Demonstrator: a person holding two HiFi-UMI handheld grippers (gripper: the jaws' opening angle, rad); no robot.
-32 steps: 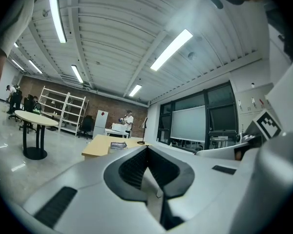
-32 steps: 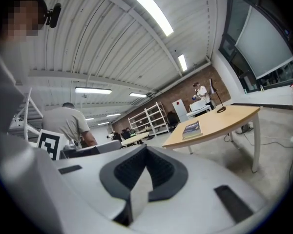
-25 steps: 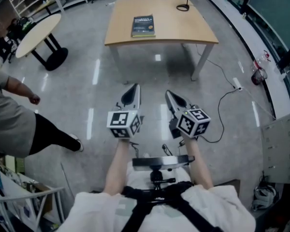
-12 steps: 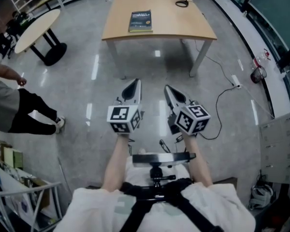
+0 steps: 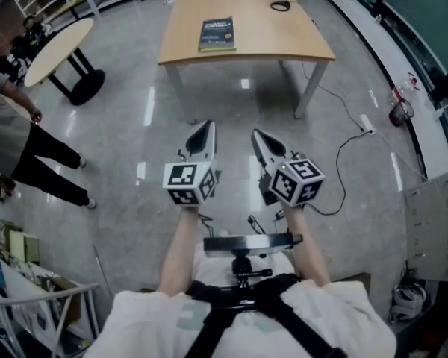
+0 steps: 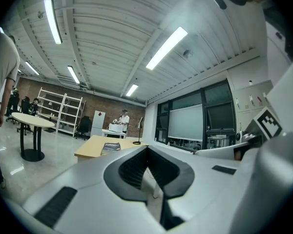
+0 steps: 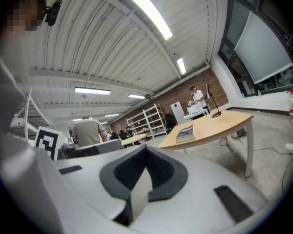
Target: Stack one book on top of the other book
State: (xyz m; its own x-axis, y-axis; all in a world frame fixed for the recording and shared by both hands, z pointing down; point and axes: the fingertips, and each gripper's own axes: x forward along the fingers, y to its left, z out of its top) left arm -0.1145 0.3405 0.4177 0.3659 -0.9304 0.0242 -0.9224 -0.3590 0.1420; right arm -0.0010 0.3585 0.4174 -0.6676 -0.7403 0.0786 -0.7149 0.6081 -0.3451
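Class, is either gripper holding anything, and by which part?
Nothing is held: the left gripper and right gripper are shut and empty; the book lies on the table.

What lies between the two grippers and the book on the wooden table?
Bare grey floor, then the table's near edge before the book; head view shows it.

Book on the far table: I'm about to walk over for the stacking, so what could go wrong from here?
1. A floor cable trails beside the table, near its right leg, and the approach might snag it.
2. A person at the left could step into the path.
3. The left gripper and right gripper are both shut. Unless they open first, they would likely shove the book rather than grasp it.
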